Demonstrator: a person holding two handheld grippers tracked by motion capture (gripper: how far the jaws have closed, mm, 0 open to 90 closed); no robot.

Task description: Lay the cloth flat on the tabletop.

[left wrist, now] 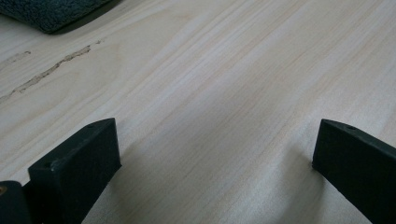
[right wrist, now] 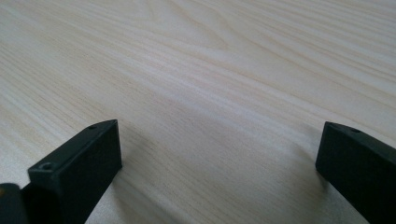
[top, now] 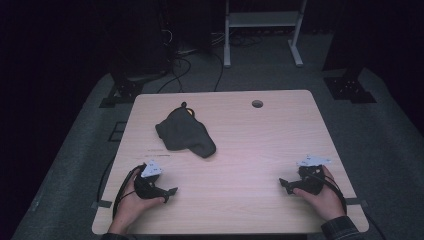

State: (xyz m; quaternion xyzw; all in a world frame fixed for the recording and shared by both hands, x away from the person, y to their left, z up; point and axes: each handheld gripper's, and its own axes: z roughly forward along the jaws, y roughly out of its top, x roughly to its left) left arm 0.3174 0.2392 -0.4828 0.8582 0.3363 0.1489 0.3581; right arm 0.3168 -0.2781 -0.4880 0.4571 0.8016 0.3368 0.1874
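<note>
cloth [top: 184,133] on table [top: 250,145], back left of centre

The high view looks forward and down from above the person's side, taking in the whole counter [top: 240,145], the floor around it and a stand beyond. The left gripper view sits low and close over the wood, looking along its own jaws, which stand wide apart; a corner of dark cloth [left wrist: 51,14] lies well ahead of the left jaw. The right gripper view is equally low and close. All three share the wooden top.
</note>
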